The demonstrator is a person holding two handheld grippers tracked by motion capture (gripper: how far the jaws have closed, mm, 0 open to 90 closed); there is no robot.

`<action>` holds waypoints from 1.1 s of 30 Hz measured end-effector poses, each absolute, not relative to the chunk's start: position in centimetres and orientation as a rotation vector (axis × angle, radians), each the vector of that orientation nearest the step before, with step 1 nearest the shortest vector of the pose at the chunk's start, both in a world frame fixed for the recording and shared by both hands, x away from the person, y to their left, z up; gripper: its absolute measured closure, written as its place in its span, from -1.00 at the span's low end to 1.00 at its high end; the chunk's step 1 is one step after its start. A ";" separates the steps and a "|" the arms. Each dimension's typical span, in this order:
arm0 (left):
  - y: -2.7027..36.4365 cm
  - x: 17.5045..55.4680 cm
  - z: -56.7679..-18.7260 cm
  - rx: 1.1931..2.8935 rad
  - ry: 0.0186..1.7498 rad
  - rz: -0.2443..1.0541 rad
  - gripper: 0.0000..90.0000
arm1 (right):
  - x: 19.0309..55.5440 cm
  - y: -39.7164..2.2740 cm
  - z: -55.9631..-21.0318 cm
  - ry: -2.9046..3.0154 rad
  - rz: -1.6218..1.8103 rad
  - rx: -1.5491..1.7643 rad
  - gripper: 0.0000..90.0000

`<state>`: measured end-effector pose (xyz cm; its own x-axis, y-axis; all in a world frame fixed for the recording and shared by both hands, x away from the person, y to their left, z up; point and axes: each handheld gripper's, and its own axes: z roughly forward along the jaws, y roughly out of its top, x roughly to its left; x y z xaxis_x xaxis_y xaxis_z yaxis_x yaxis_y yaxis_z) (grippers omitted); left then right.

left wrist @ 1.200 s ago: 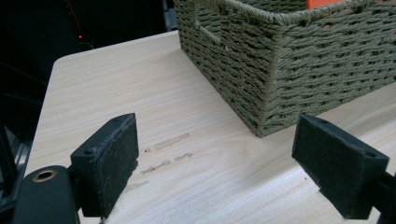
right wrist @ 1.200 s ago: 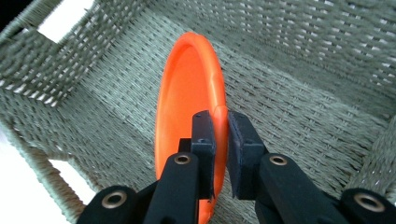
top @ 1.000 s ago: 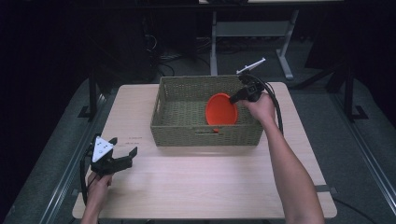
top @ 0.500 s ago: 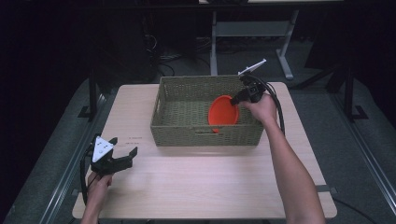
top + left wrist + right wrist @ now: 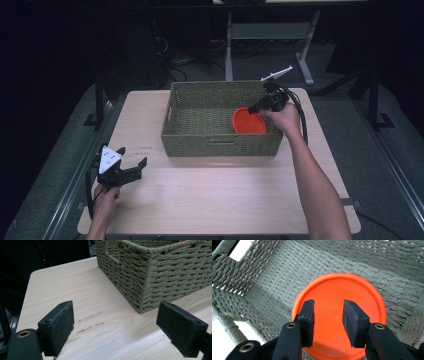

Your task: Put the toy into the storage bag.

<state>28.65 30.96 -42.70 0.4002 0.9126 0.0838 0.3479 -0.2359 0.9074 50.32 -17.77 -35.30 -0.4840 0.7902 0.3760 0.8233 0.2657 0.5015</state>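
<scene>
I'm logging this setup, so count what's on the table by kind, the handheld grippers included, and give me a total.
Woven basket: 1
Orange disc, inside the basket: 1
Handheld grippers, left gripper and right gripper: 2
Total: 4

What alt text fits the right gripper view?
The right gripper, its two black jaws parted, points down at a round orange plastic disc lying inside a green woven basket. Whether the jaws touch the disc is unclear.
</scene>
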 end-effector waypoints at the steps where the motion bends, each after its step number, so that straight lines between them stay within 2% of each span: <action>1: 31.0 28.7 -42.7 1.784 1.096 0.812 -0.69 | 50.3 -17.9 -35.4 -2.452 -1.035 -1.564 0.32; 33: 30.9 28.6 -42.7 1.783 1.107 0.812 -0.69 | 48.9 -18.5 -35.5 -2.303 -1.157 -1.474 -0.25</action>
<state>28.56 30.91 -42.70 0.3941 0.9153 0.0834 0.3538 -0.2349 0.9054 48.85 -18.55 -35.53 -0.4958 0.6978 0.5169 0.8314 0.2094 0.5148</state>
